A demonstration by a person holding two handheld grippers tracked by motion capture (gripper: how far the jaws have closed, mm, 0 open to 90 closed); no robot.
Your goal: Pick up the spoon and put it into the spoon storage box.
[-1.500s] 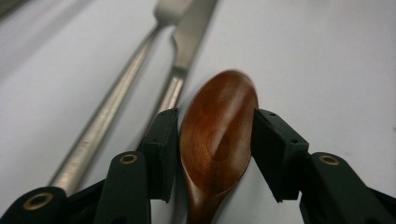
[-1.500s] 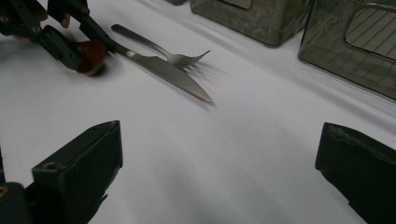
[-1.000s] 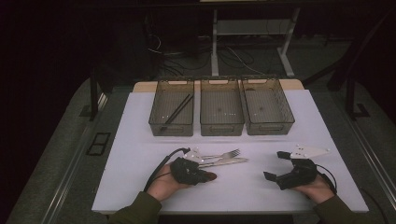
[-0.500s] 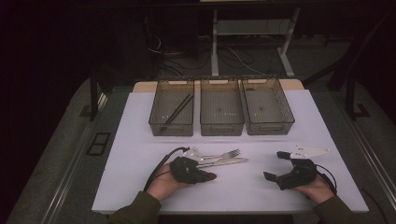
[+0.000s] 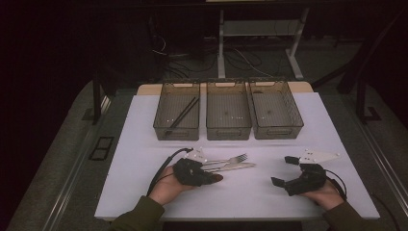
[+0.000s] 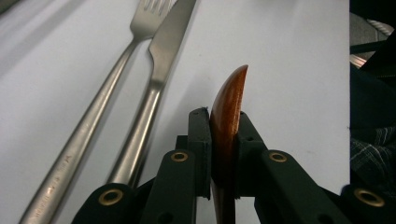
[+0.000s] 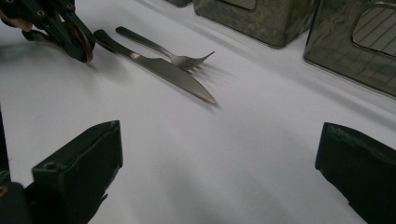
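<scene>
My left gripper is shut on a reddish-brown wooden utensil held edge-on, with its curved tip sticking out past the pads. In the high view this gripper lies low over the white table, and the wooden tip points right. Just beyond it lie a steel fork and a steel knife, side by side; both also run up the left of the left gripper view, fork and knife. My right gripper rests at the front right, open, with bare table between its jaws.
Three translucent bins stand in a row at the back: left, middle, right. Black chopsticks lie in the left bin. The white table top ends close in front of both hands.
</scene>
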